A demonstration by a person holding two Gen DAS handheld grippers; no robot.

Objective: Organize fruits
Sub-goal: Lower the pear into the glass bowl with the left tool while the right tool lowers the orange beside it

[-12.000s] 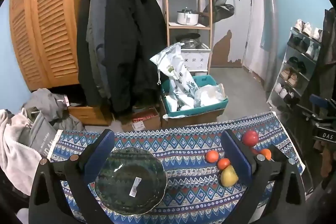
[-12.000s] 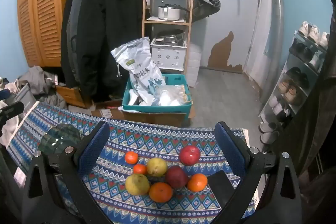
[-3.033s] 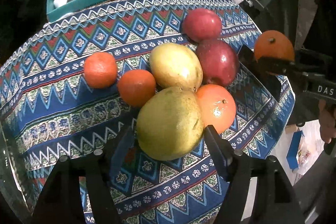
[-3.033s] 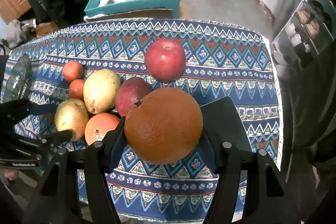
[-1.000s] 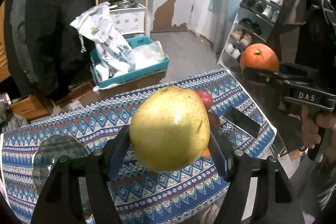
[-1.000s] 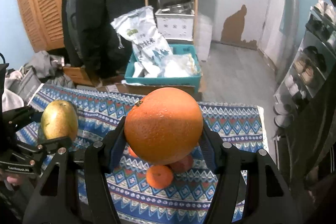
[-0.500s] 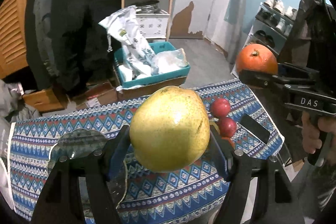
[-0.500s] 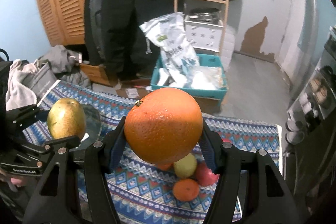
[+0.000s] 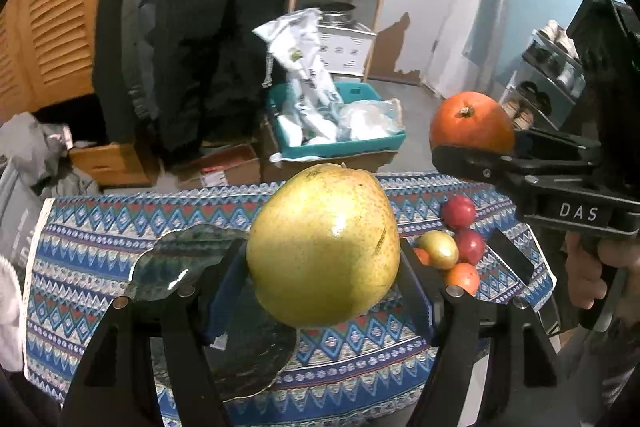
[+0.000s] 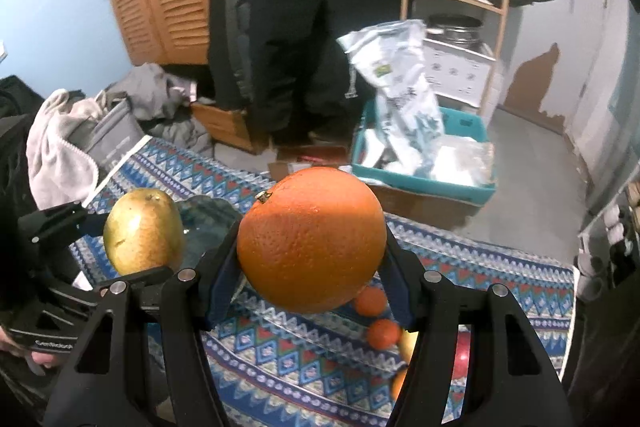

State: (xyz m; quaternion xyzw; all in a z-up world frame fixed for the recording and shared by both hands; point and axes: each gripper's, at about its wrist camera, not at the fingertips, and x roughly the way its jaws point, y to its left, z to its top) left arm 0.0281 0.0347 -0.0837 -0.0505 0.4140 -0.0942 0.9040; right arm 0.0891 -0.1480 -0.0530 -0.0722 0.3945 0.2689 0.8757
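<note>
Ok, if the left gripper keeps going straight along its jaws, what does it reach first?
Probably the dark green glass plate on the patterned blue tablecloth; it lies just beyond the yellow-green pear the left gripper holds, though depth is unclear.

Patterned tablecloth (image 9: 100, 227) (blue zigzags) under a dark glass plate (image 9: 180, 259) and loose fruits (image 9: 456, 243).

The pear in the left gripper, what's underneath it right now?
Below the pear, held in the left gripper, lies the dark glass plate on the patterned tablecloth. The pear and fingers hide the plate's middle, so what's on it can't be seen.
</note>
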